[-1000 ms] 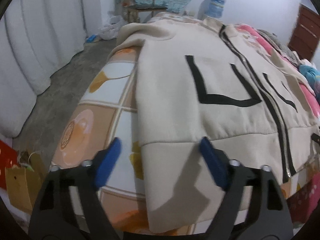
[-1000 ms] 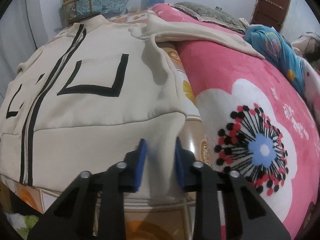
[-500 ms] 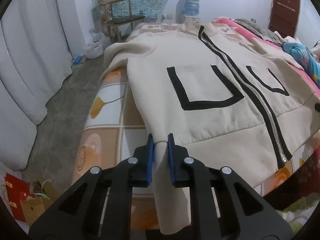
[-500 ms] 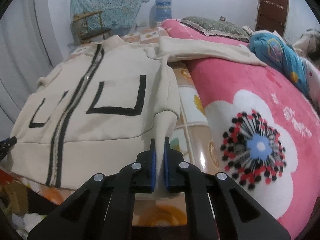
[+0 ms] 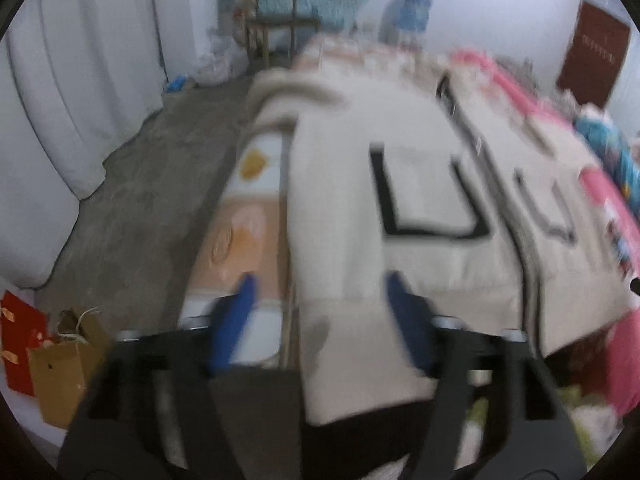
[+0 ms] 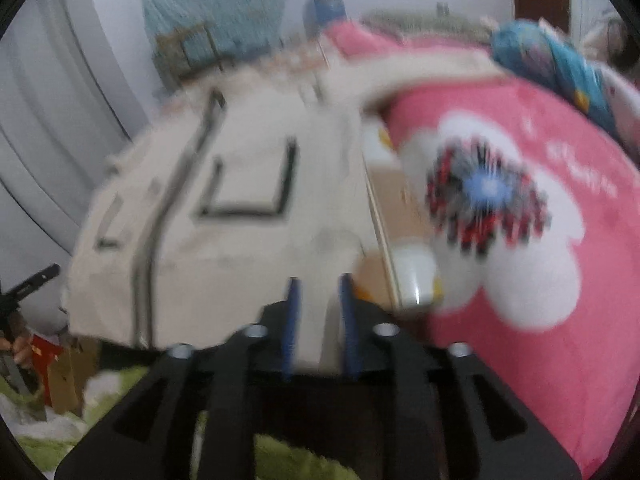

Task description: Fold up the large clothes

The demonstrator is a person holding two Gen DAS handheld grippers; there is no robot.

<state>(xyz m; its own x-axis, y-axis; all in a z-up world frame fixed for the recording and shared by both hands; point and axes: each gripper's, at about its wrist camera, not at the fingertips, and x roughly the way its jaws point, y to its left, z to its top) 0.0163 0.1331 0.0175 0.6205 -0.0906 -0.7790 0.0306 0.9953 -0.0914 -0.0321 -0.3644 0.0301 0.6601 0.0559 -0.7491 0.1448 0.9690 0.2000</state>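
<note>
A cream zip-up jacket (image 5: 420,184) with black U-shaped pocket lines lies front-up on the bed, its hem hanging over the near edge. It also shows in the right wrist view (image 6: 240,216). My left gripper (image 5: 320,300) is open wide, its blue pads either side of the hem's left corner, holding nothing. My right gripper (image 6: 320,300) is partly open with the hem's right corner lying loose between its pads. Both views are motion-blurred.
A pink flowered blanket (image 6: 520,200) covers the bed to the right, with a blue bundle (image 6: 552,60) behind. Concrete floor (image 5: 152,184), white curtains (image 5: 72,100) and paper bags (image 5: 52,360) are on the left. A wooden chair (image 5: 272,32) stands at the back.
Both grippers were shut on the hem corners half a second ago; now both have opened and let go. The hem has dropped back over the bed edge.
</note>
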